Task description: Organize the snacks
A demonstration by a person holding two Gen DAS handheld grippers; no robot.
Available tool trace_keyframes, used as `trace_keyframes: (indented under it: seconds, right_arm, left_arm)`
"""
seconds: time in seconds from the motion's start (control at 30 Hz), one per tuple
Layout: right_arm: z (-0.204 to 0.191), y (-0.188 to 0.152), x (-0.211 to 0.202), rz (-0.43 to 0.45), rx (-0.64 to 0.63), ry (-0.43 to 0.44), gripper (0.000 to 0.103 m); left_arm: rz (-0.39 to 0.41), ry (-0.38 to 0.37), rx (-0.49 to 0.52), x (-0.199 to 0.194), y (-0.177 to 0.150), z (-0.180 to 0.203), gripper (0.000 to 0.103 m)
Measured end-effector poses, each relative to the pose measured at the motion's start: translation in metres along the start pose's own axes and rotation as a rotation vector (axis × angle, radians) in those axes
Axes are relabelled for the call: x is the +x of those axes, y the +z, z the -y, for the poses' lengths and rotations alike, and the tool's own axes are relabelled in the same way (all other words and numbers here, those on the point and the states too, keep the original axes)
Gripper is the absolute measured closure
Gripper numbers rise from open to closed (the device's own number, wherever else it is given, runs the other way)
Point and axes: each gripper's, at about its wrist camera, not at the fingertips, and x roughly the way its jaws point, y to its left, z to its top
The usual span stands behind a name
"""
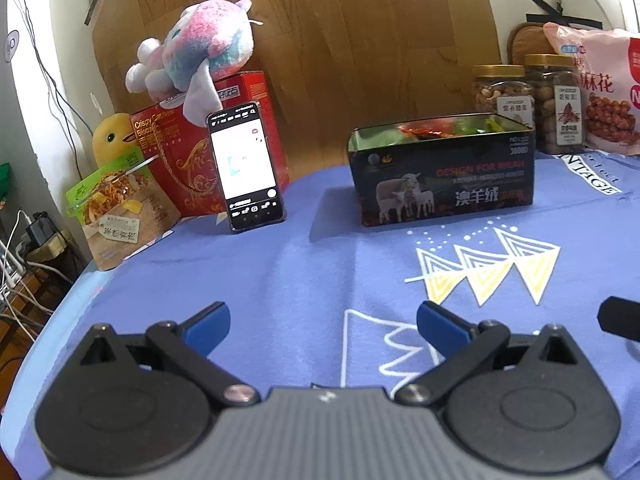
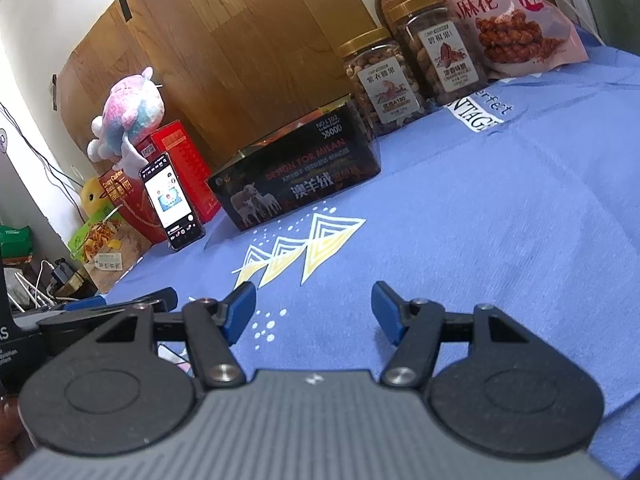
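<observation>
Left tongs (image 1: pixel 323 326) hang open and empty above a blue printed cloth (image 1: pixel 280 280) covering the desk. Beyond stands an open dark tin (image 1: pixel 442 178) with bright wrappers inside; a phone (image 1: pixel 245 168) leans lit against a red box (image 1: pixel 240 128) topped by a plush toy (image 1: pixel 196 56). Two nut jars (image 1: pixel 528 96) flank a pink snack bag (image 1: pixel 600 88).

Pink snack bag (image 1: pixel 600 92) edge-cropped

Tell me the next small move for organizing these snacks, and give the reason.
Probably ease the right gripper forward toward the nearer nut jar. Both grippers stand open and empty over the blue cloth, the left gripper too, and the open tin already holding snacks sits beside the jars.
</observation>
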Motion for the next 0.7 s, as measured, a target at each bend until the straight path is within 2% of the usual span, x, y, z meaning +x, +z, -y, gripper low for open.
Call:
trace_keyframes:
  seconds: [0.7]
  right_arm:
    - [-0.005,0.007,-0.024,0.159,-0.022,-0.038,0.036]
  left_arm:
    - [0.041,-0.142,0.001,-0.033,0.006,0.017,0.000]
